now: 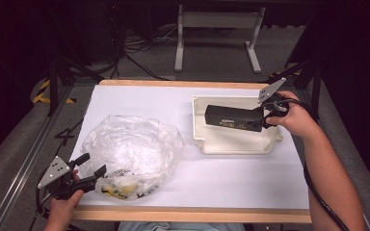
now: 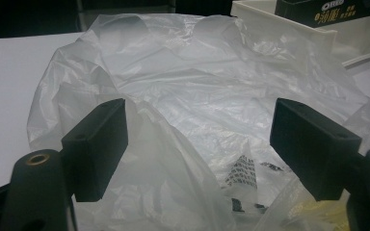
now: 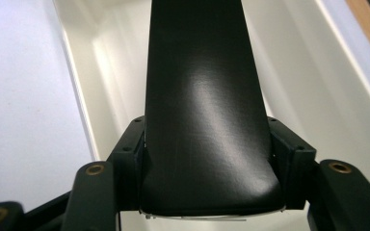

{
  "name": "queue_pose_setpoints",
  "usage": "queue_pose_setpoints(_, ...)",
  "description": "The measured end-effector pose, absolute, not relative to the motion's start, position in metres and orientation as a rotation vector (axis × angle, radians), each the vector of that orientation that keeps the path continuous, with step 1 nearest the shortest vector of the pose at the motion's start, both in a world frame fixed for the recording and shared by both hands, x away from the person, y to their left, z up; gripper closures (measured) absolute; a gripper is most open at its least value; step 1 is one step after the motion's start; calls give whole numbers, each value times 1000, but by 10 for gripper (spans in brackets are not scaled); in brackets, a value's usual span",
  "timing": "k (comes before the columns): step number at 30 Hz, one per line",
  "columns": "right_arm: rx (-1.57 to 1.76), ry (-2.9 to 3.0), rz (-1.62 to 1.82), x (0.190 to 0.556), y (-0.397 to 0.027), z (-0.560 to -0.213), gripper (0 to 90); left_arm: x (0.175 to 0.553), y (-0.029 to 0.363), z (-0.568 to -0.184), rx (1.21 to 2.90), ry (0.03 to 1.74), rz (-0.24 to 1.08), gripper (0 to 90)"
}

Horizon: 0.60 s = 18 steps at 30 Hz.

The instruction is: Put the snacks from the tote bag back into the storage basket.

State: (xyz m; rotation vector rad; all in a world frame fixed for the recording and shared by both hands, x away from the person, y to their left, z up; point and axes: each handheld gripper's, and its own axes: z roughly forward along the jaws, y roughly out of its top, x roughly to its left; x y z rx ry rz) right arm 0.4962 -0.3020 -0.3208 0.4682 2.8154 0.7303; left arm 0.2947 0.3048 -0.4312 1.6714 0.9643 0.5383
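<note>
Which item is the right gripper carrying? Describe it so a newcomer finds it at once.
Start at the white sheet covering the table, then go to the cream tray on its right side. Above that tray the right gripper is shut on one end of a long black box. It is dark and rigid with small print on its side, unlike the crumpled clear bag at the left.

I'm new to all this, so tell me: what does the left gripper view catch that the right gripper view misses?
Left gripper view alone: the crumpled clear plastic bag between wide-open left tongs, with printed packaging inside. Right gripper view alone: right tongs clamped on the long black box's sides. Shared: the cream tray and that black box, held over it.
</note>
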Motion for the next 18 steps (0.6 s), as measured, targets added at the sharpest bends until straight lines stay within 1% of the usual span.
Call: queue_pose_setpoints(18, 504, 2860, 658, 504, -304, -349, 434, 295, 305, -431, 1677, 960, 534, 220)
